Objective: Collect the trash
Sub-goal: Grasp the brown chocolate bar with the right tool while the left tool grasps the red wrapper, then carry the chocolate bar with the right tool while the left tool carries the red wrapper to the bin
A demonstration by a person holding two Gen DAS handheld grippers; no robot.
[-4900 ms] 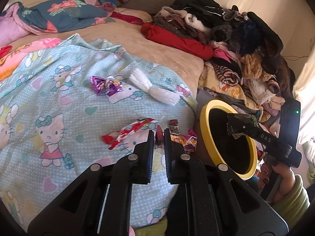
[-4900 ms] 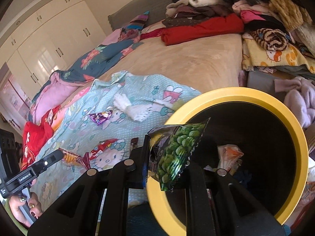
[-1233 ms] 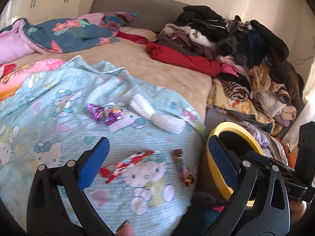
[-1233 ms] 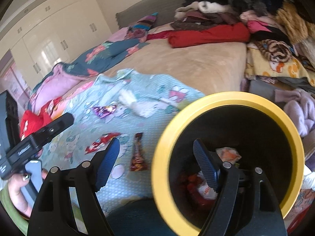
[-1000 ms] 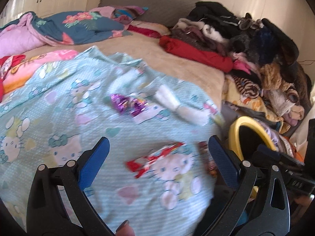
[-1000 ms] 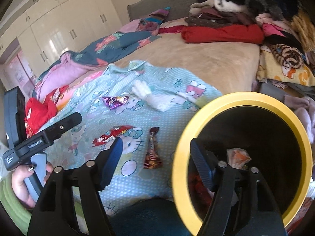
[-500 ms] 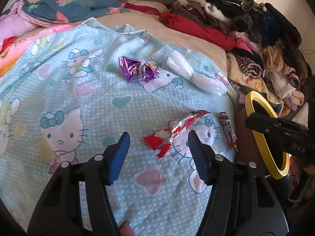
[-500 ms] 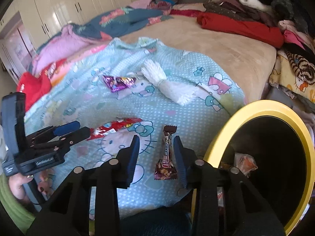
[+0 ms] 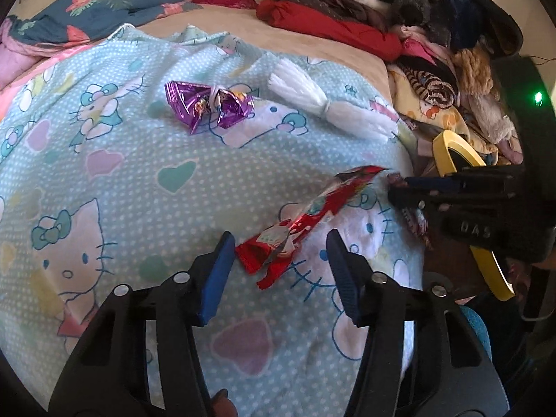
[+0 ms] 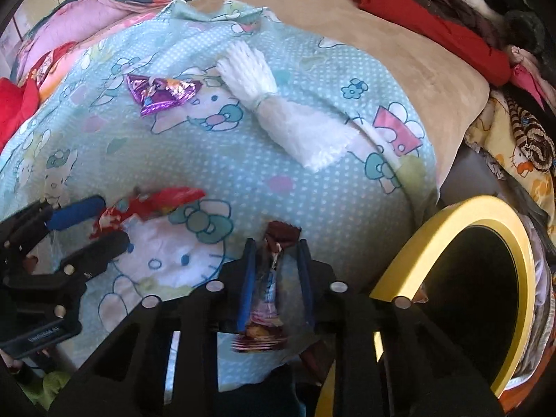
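A red snack wrapper lies on the Hello Kitty blanket. My left gripper straddles its near end, jaws closing, pads not touching it. A brown candy bar wrapper lies between the fingers of my right gripper. Those jaws are closing too, with a sliver of blanket still showing beside the bar. The right wrist view also has the left gripper at the red wrapper. A purple foil wrapper lies farther up the blanket. The yellow-rimmed black bin stands at the bed's right edge.
A white tied tassel lies beside the purple foil. A heap of clothes and a red rolled cloth fill the bed's right side. Floral and pink bedding lies at the far left.
Both grippers came down to the blanket and narrowed their jaws. The left now straddles the red wrapper. The right swung away from the bin and now straddles the brown bar.
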